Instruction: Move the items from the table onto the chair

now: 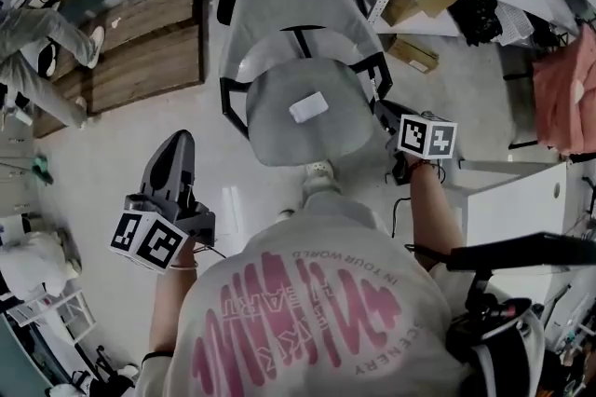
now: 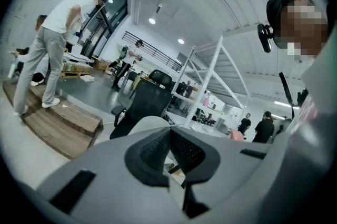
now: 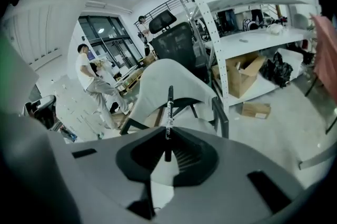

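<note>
Right gripper [image 3: 168, 131] held a pen [image 3: 169, 107] by the chair [image 1: 279, 130] (1 white item [image 1: 308, 107] already on seat, pen not yet); left gripper [image 2: 170, 129] sat closed w/ nothing in it.

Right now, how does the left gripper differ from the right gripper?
The right gripper is shut on a black pen that juts past its jaws; the left gripper is shut on nothing. The right gripper is beside the chair; the left gripper is farther off, over the floor. Both face the chair.
</note>
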`<state>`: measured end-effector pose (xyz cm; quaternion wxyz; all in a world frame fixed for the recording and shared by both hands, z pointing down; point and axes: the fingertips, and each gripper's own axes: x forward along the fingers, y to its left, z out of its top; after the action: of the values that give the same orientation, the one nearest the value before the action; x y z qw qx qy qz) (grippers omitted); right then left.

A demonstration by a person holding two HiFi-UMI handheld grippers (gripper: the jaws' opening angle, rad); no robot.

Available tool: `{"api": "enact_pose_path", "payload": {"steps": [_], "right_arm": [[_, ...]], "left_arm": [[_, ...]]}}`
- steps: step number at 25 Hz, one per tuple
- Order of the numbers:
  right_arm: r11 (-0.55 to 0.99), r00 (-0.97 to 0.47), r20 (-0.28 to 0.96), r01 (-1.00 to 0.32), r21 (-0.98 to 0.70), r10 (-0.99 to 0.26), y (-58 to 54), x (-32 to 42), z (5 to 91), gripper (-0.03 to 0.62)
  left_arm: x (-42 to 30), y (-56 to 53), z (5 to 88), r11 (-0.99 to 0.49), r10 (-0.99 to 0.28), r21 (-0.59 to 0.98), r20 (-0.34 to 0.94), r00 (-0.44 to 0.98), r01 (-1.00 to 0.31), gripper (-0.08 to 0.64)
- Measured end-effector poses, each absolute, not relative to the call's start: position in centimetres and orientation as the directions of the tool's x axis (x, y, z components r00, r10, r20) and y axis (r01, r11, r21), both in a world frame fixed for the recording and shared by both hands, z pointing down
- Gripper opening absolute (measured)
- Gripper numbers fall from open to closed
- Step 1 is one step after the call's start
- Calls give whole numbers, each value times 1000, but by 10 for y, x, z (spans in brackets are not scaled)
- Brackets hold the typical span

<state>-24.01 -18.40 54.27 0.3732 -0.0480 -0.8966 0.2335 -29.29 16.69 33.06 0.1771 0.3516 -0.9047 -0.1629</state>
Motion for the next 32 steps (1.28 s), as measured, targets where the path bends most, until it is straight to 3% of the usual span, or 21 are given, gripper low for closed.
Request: {"api": "enact_pose_path", "payload": {"steps": [5,14,23,32], "right_arm": [[875,-616,711,-71,-480,340,-182,-262,594,48],[848,-432,816,-184,-498,385,-184,-285,700,48],[897,-189,914,-200,-393,358,-180,-264,783,48],[904,-121,938,-253,-345,324,-171,-258,808,49]], "left_arm": [[-315,155,337,746,-627,434,201,-753,-505,9],[-348,114,356,806,-554,439,325,-767,-396,9],[-360,117,376,881,-440,373,419,-794,-292,9],[-358,119,392,903,-410,340,495,-766,-264,9]]}}
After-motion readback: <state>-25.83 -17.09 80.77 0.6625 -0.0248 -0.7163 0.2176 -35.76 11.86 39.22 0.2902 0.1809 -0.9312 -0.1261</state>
